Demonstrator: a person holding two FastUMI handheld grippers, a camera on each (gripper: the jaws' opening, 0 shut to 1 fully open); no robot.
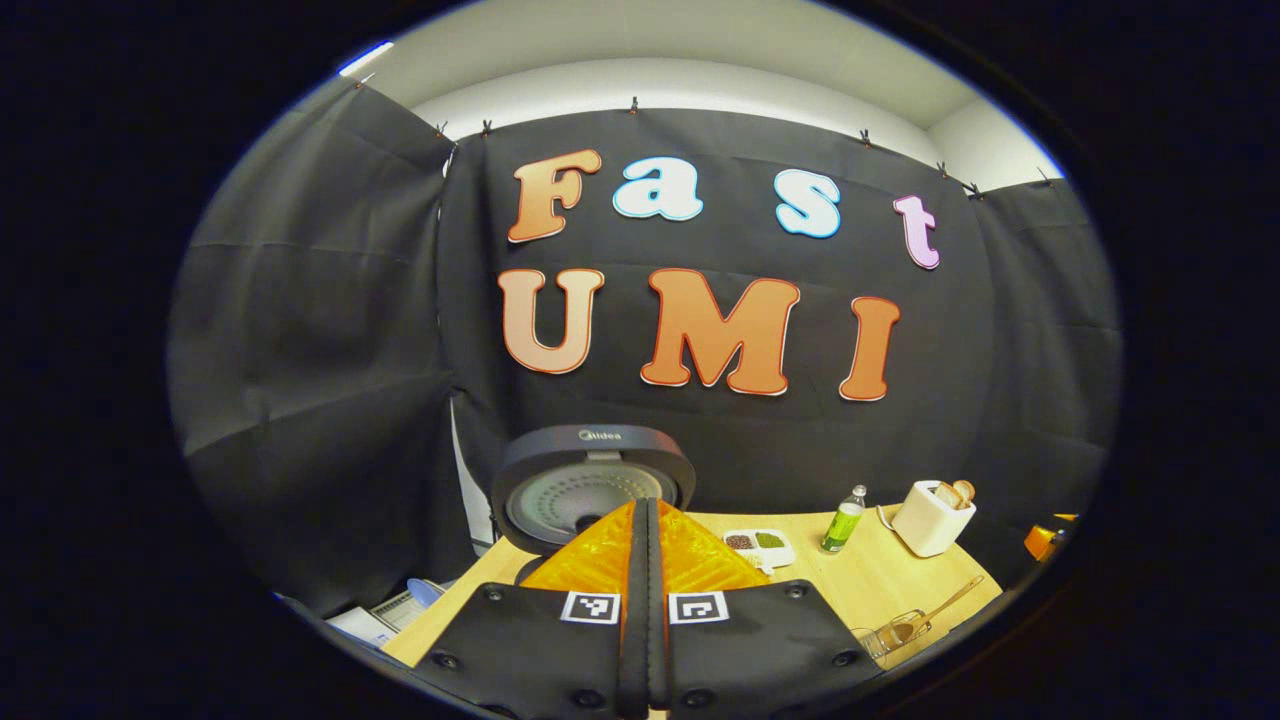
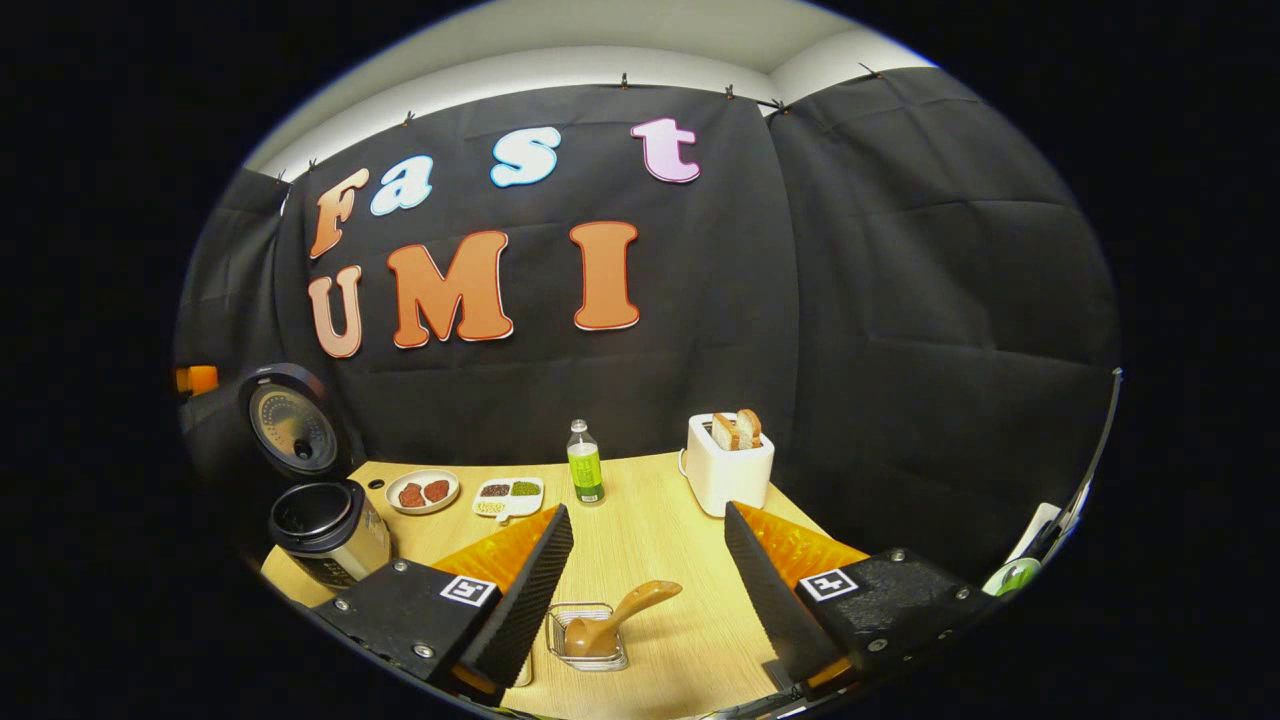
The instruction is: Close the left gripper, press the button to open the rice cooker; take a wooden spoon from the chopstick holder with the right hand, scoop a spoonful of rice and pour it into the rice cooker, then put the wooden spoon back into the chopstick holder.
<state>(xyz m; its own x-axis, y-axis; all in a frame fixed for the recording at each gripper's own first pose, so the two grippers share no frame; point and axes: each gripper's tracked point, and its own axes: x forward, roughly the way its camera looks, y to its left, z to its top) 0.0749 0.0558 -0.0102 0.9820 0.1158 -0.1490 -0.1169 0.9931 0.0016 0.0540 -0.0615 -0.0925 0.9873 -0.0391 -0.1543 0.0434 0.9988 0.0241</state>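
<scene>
Left gripper (image 1: 645, 520): clenched on nothing, just before the rice cooker (image 2: 325, 530).
Rice cooker: lid up.
Right gripper (image 2: 648, 560): fingers spread, above the wooden spoon (image 2: 612, 618).
Wooden spoon: in chopstick holder (image 2: 588, 640), right of cooker.

walls: black cloth (image 2: 900, 300) behind the wooden table (image 2: 650, 540)
ceiling: white, above the cloth
light: even

White toaster (image 2: 729, 470), green bottle (image 2: 585, 470) — pale wood-grain table (image 2: 660, 540).
</scene>
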